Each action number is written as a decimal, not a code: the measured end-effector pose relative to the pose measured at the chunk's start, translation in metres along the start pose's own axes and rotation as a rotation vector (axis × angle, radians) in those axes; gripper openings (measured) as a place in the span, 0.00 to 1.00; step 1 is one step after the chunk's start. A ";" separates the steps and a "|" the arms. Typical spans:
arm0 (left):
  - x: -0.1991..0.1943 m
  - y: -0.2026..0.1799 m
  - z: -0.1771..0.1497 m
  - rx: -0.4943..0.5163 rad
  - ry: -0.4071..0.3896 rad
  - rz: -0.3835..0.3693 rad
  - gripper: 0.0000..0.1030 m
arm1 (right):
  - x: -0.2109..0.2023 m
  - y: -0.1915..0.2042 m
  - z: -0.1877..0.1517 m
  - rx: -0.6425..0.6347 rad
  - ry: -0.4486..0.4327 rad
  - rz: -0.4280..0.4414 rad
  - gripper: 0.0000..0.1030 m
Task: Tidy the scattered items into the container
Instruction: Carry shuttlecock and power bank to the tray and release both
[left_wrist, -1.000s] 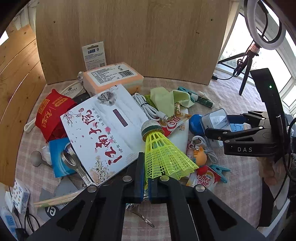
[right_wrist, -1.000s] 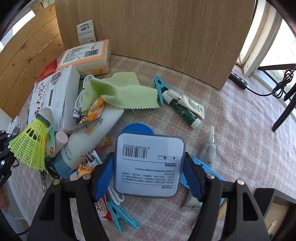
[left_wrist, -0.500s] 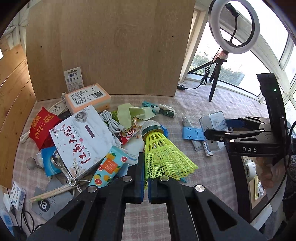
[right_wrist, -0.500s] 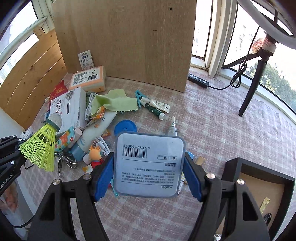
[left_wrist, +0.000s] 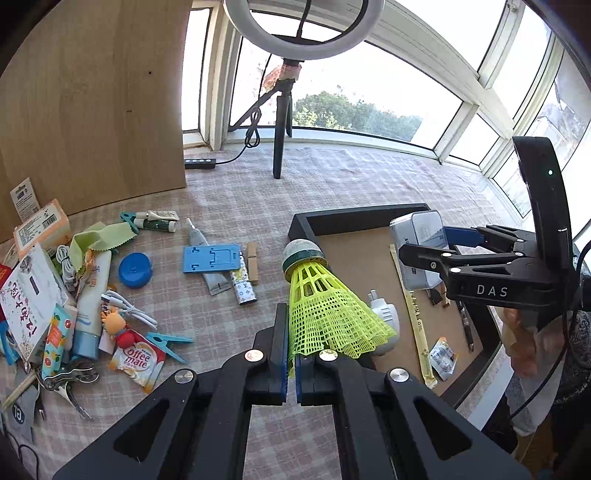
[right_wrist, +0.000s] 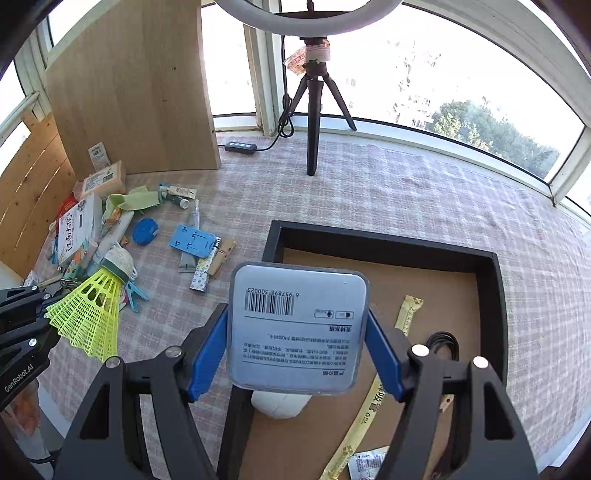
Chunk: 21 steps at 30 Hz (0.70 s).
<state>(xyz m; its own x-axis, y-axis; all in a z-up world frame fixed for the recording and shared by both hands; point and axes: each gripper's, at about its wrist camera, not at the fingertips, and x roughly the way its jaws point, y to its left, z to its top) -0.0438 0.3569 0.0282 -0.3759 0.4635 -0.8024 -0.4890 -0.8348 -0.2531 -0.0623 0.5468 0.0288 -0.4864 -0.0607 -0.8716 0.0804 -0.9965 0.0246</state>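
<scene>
Checkered desk (left_wrist: 332, 177), black tray (right_wrist: 496, 280), both tongs angled down.
Left tongs (left_wrist: 291, 354) pinch a yellow shuttlecock (left_wrist: 325, 306); right tongs (right_wrist: 295, 350) clamp a grey tin (right_wrist: 295, 325).

Left wrist view: taken from behind left gripper (left_wrist: 291, 356), aimed steeply down over checked pink tablecloth (left_wrist: 332, 177), toward window. Right wrist view: same manner behind right gripper (right_wrist: 297, 360), placed over black-walled tray with brown floor (right_wrist: 384, 236). Shared by both: tray, blue plastic phone stand (left_wrist: 211, 259) (right_wrist: 192, 242), black tripod of ring light (left_wrist: 280, 122) (right_wrist: 314, 110). Each gripper is seen in other view.
</scene>
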 end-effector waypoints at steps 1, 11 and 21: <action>0.004 -0.013 0.002 0.016 0.007 -0.015 0.02 | -0.004 -0.012 -0.006 0.018 0.003 -0.018 0.67; 0.033 -0.140 -0.002 0.193 0.060 -0.116 0.04 | -0.032 -0.112 -0.057 0.210 0.014 -0.138 0.67; 0.025 -0.156 -0.008 0.234 0.022 -0.080 0.95 | -0.041 -0.119 -0.059 0.241 -0.018 -0.167 0.71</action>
<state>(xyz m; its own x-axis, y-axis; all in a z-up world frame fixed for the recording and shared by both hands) 0.0290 0.4964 0.0432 -0.3127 0.5169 -0.7969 -0.6866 -0.7027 -0.1864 -0.0008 0.6717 0.0323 -0.4911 0.1064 -0.8646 -0.2099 -0.9777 -0.0011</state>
